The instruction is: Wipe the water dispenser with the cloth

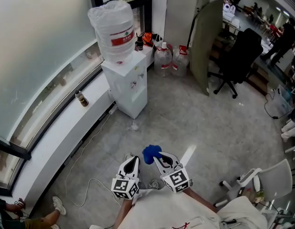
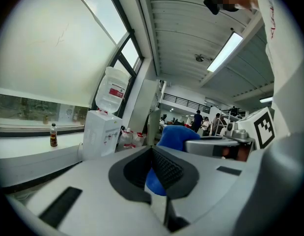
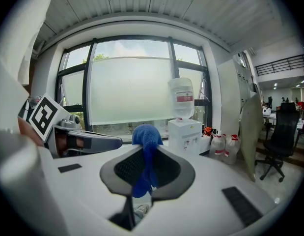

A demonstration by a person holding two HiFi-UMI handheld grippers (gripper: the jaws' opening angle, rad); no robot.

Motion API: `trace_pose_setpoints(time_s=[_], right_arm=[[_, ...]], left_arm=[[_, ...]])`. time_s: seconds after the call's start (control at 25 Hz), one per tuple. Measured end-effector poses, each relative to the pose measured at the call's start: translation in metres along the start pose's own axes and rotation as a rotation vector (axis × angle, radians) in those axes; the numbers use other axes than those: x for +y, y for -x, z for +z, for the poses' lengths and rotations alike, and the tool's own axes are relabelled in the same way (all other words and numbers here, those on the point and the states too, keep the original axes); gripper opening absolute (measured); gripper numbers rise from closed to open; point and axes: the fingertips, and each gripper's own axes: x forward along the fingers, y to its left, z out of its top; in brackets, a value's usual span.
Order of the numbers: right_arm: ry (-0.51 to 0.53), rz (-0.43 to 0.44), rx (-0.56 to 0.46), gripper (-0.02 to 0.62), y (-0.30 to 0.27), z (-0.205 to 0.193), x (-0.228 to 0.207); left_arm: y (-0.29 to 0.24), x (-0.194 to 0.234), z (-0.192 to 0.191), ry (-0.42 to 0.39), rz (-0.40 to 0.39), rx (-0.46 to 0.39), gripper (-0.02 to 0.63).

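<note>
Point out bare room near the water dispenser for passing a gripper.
Bare floor lies between the water dispenser and the office chair. The ledge is bare on the near side of the small bottle. It is crowded where jugs stand beside the dispenser.

The water dispenser stands upper centre in the head view, backed against the window ledge that runs down the left. A small bottle sits on that ledge, lower left of it. Jugs stand on the floor to its right, with an office chair farther right. At bottom centre the cloth sits between the left gripper and the right gripper.
</note>
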Motion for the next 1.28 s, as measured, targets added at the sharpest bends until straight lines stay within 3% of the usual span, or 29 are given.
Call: trace_pose_setpoints(time_s=[0.48, 0.88, 1.28], right_arm=[[-0.001, -0.059, 0.02, 0.05, -0.083, 0.012, -0.057], [-0.033, -0.066, 0.041, 0.05, -0.202, 0.044, -0.099], [-0.02, -0.068, 0.023, 0.051, -0.316, 0.104, -0.132]], left_arm=[[-0.092, 0.061, 0.017, 0.012, -0.076, 0.023, 0.012], [-0.171, 0.161, 0.074, 0.004, -0.082, 0.042, 0.012], [-0.234, 0.249, 0.141, -0.006, -0.093, 0.029, 0.012]])
